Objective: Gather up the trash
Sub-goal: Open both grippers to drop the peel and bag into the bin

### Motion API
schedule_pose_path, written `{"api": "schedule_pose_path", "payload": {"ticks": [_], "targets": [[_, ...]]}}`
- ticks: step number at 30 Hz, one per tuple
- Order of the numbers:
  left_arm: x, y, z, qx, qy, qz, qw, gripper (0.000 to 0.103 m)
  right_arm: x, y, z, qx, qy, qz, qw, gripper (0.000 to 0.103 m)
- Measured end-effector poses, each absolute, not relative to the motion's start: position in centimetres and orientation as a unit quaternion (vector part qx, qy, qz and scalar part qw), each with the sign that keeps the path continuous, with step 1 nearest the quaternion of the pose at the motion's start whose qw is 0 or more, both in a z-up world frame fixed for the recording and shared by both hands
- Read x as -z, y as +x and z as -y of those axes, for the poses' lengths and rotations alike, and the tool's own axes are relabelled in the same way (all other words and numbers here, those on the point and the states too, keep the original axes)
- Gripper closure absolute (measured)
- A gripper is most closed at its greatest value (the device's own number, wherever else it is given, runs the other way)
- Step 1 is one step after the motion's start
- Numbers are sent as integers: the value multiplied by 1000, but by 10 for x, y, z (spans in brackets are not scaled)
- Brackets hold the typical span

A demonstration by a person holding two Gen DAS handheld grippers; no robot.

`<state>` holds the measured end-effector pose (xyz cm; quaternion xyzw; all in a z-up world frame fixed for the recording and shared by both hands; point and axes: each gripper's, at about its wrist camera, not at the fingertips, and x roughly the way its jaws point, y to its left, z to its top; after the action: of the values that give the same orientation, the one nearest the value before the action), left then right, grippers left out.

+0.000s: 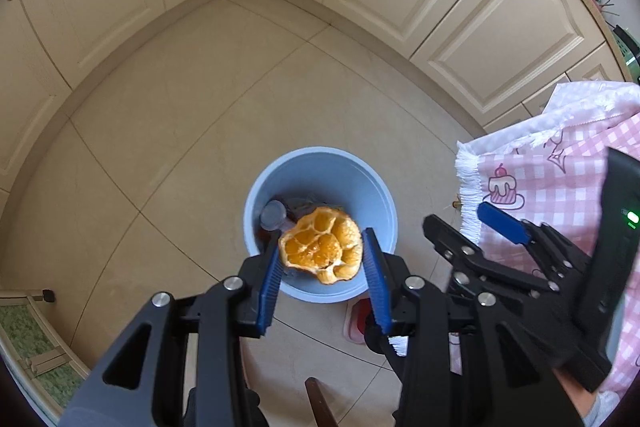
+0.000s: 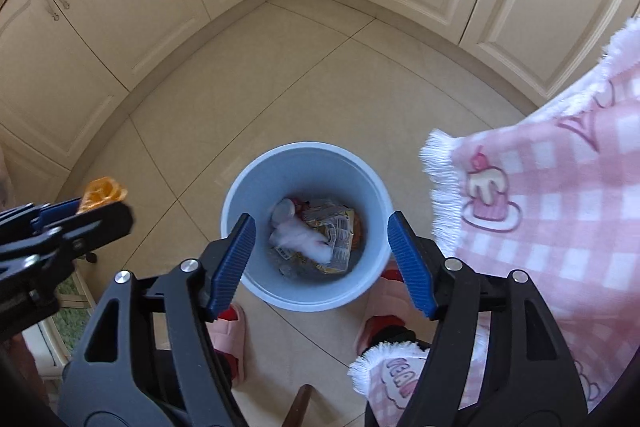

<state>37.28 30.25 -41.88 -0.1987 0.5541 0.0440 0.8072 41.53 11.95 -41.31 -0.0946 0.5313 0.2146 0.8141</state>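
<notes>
Over a kitchen floor of pale tiles [image 1: 192, 131], my left hand-held gripper [image 1: 322, 259] points steeply down with its blue pads [image 1: 270, 287] pressed on either side of an orange peel [image 1: 322, 247], the pith side facing the camera, held directly above the open mouth of a light blue bin [image 1: 320, 163]. Beside it, my right hand-held gripper [image 2: 322, 259] stands wide open and empty over the same bin [image 2: 240, 187]; nothing lies between its fingers [image 2: 232, 263]. In the bottom of the bin lie crumpled yellow wrappers [image 2: 336, 227], a pale pink wad [image 2: 304, 239] and a small whitish container [image 2: 285, 209]. A pink checked cloth with a white fringe [image 2: 560, 211] hangs at the right, just beside the bin. Cream cabinet doors [image 2: 120, 7] line the corner beyond, and pink slippers [image 2: 230, 327] show at the bin's near edge.
</notes>
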Motion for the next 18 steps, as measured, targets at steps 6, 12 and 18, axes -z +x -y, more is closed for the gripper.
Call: {"api": "schedule_pose_path", "payload": {"ticks": [6,12,18], "targets": [[421,392,-289,-30,-192,-558,807,65,395,409,-112,-206,-118,-505,830,34],[406,407,-275,-21,-189,-547,815,65,374,399,-102,-198,-129,-477,846,33],[380,405,-268,-16,-194,-517,833,46,356,391,-92,-202,-116,-465,854,33]]}}
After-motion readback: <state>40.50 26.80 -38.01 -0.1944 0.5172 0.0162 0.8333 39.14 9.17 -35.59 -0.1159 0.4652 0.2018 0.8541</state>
